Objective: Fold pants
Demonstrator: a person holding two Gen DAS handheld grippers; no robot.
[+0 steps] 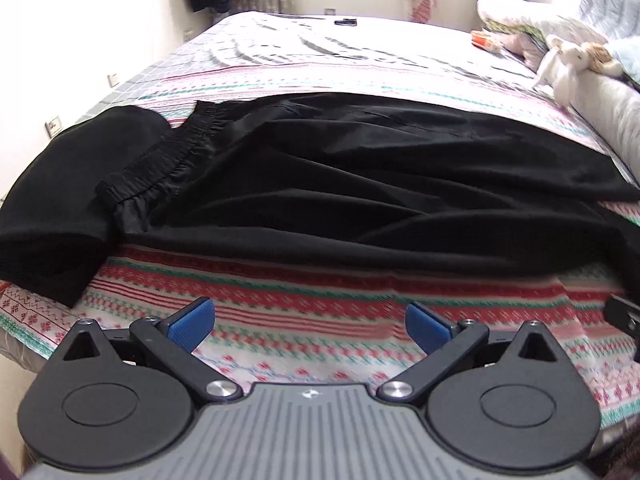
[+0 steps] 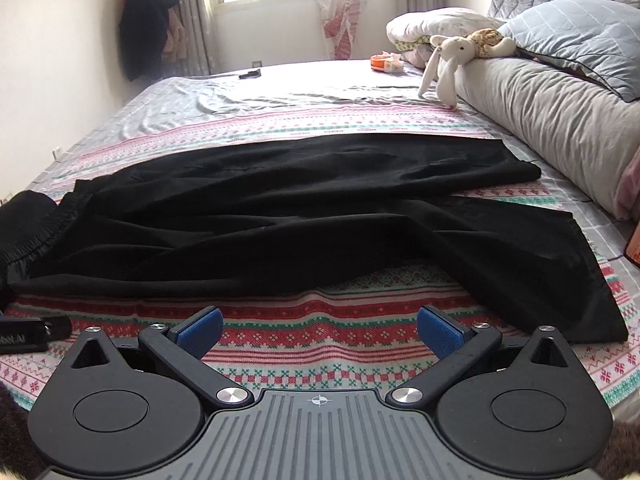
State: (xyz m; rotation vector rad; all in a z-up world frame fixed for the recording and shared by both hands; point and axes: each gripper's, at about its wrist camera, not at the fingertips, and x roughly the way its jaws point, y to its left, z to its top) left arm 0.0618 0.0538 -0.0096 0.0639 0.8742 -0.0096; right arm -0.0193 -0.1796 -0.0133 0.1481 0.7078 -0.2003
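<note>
Black pants (image 1: 340,176) lie spread across the patterned blanket on the bed, elastic waistband (image 1: 168,156) at the left, legs running right. They also show in the right wrist view (image 2: 304,208), where the two leg ends splay apart at the right (image 2: 560,272). My left gripper (image 1: 308,322) is open and empty, just in front of the pants' near edge. My right gripper (image 2: 320,330) is open and empty, in front of the near leg.
Another black garment (image 1: 60,200) lies folded left of the waistband. A grey bolster (image 2: 552,120), pillows and a plush rabbit (image 2: 452,60) line the right side. An orange box (image 2: 382,63) and a small dark object (image 2: 250,75) lie on the far bed.
</note>
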